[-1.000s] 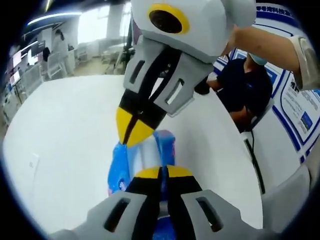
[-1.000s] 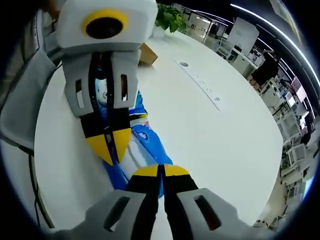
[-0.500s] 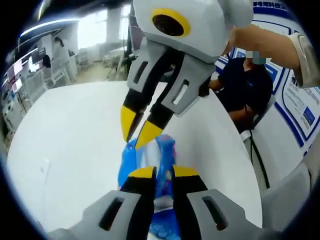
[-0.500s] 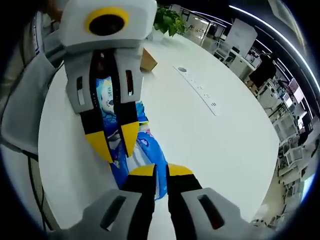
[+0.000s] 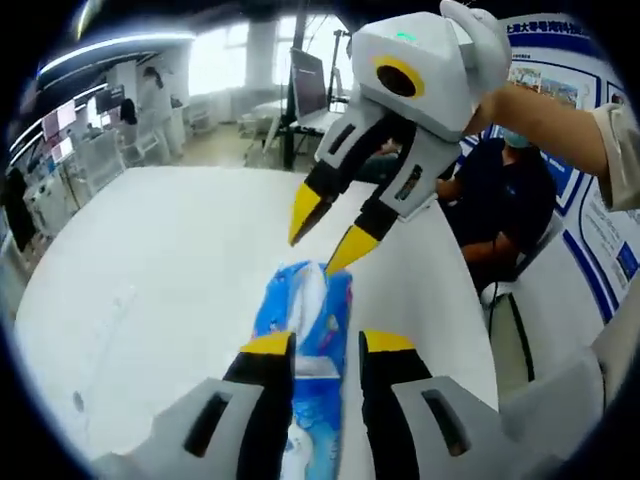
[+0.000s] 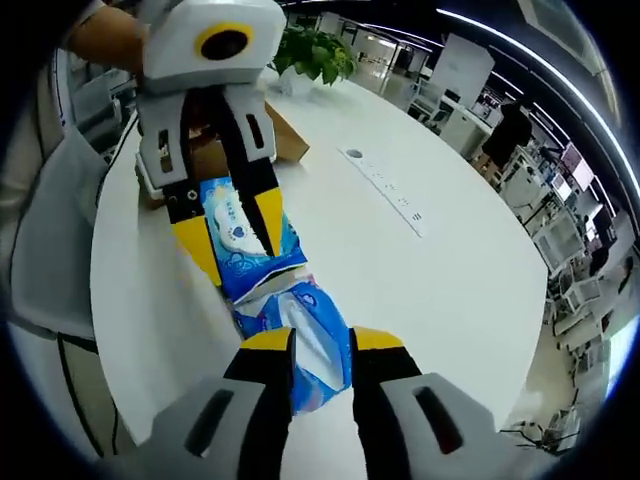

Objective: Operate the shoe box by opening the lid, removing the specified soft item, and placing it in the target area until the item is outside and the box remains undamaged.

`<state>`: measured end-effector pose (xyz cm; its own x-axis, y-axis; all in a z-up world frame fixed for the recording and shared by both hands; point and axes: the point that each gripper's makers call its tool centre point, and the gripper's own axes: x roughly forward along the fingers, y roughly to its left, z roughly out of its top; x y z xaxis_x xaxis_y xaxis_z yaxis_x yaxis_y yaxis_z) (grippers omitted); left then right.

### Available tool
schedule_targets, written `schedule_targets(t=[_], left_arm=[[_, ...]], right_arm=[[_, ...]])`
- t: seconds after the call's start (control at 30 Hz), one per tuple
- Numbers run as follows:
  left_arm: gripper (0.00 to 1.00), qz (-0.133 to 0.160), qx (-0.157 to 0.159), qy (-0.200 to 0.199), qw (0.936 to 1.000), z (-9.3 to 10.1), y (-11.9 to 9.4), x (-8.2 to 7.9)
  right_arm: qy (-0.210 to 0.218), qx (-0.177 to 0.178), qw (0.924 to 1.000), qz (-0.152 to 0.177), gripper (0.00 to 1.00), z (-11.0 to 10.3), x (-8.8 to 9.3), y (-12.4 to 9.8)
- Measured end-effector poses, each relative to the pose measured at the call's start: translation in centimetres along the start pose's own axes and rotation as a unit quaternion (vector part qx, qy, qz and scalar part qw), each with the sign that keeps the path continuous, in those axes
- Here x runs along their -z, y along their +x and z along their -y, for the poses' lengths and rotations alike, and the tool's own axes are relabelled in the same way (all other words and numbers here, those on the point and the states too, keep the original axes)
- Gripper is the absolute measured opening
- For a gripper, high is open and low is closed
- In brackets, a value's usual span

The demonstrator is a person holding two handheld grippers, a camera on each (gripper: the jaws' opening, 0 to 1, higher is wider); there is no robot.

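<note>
Where the white table [image 5: 170, 260] curves away, smooth, glossy and round-edged, with an open office behind: desks, monitors, ceiling strip lights. Past the table's far edge in the left gripper view, a seated person [image 5: 495, 195] in dark clothes. On the table in the right gripper view, a long power strip [image 6: 385, 190] set flush in the top, a leafy potted plant [image 6: 312, 52] at the far edge, and a brown cardboard shoe box [image 6: 285, 145] near the plant side.

Lying flat on the table, out of the shoe box and well short of it, a soft blue plastic pack [image 6: 275, 300], crinkled and shiny, printed with white patches and cartoon shapes, bent in the middle so its two halves sit at an angle. Same pack [image 5: 305, 330] long and narrow in the left gripper view, running straight out between the jaws.

Left gripper [image 5: 327, 343] parted, yellow-tipped jaws either side of the pack's near end, not pinching it. Right gripper [image 6: 320, 338] likewise spread apart over the pack's other end, gripping nothing. Each gripper hanging above the pack in the other's view, grey plastic shell, black fingers, pointed yellow tips.
</note>
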<state>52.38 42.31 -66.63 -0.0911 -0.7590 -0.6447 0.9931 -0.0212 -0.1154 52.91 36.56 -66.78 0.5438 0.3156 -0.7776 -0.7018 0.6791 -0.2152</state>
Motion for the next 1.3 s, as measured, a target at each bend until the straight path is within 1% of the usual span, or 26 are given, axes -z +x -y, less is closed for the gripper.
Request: schedule_targets(t=[0.03, 0.13, 0.23, 0.33, 0.43, 0.53, 0.63, 0.83, 0.87, 0.93, 1.03, 1.13, 1.3], left_arm=[[0.27, 0.001, -0.002, -0.001, 1.0, 0.0, -0.2, 0.0], [0.29, 0.009, -0.016, -0.012, 0.9998, 0.1, -2.1, 0.5], [0.31, 0.016, -0.028, -0.017, 0.9993, 0.3, -3.6, 1.0], [0.36, 0.021, -0.038, -0.021, 0.9989, 0.5, -4.7, 1.7], [0.4, 0.023, -0.046, -0.022, 0.9984, 0.7, -5.9, 2.2], [0.43, 0.023, -0.057, -0.014, 0.998, 1.1, -7.3, 2.6], [0.46, 0.03, -0.065, -0.013, 0.9974, 1.4, -8.7, 2.8], [0.51, 0.049, -0.08, -0.022, 0.9954, 2.3, -11.6, 3.5], [0.53, 0.049, -0.081, -0.022, 0.9953, 2.4, -11.8, 3.6], [0.55, 0.053, -0.086, -0.024, 0.9945, 2.8, -12.9, 4.1], [0.58, 0.061, -0.096, -0.032, 0.993, 3.0, -14.2, 4.6], [0.61, 0.075, -0.103, -0.046, 0.9908, 3.1, -15.4, 4.9], [0.68, 0.081, -0.118, -0.049, 0.9884, 3.3, -17.4, 5.7]], right_arm=[[0.002, 0.004, 1.0, 0.0, 0.23, -0.2, -0.2, -0.2], [0.01, 0.011, 0.9999, 0.0, 0.26, -0.6, -0.8, -0.8], [0.016, 0.019, 0.9997, 0.001, 0.31, -1.1, -1.1, -1.2], [0.032, 0.022, 0.9992, 0.01, 0.35, -1.7, -1.5, -1.5], [0.041, 0.027, 0.9987, 0.013, 0.39, -2.2, -1.7, -1.8], [0.059, 0.036, 0.9974, 0.02, 0.44, -2.4, -1.8, -2.2], [0.072, 0.042, 0.9963, 0.023, 0.48, -2.8, -1.9, -2.7], [0.088, 0.047, 0.9946, 0.029, 0.59, -4.2, -2.3, -3.7], [0.09, 0.048, 0.9943, 0.03, 0.6, -4.3, -2.4, -3.9], [0.094, 0.05, 0.9938, 0.032, 0.63, -4.7, -2.6, -4.2], [0.097, 0.054, 0.9931, 0.035, 0.68, -5.1, -3.0, -4.8], [0.101, 0.057, 0.9925, 0.036, 0.72, -5.5, -3.2, -5.3], [0.109, 0.068, 0.9912, 0.034, 0.79, -6.0, -3.4, -5.9]])
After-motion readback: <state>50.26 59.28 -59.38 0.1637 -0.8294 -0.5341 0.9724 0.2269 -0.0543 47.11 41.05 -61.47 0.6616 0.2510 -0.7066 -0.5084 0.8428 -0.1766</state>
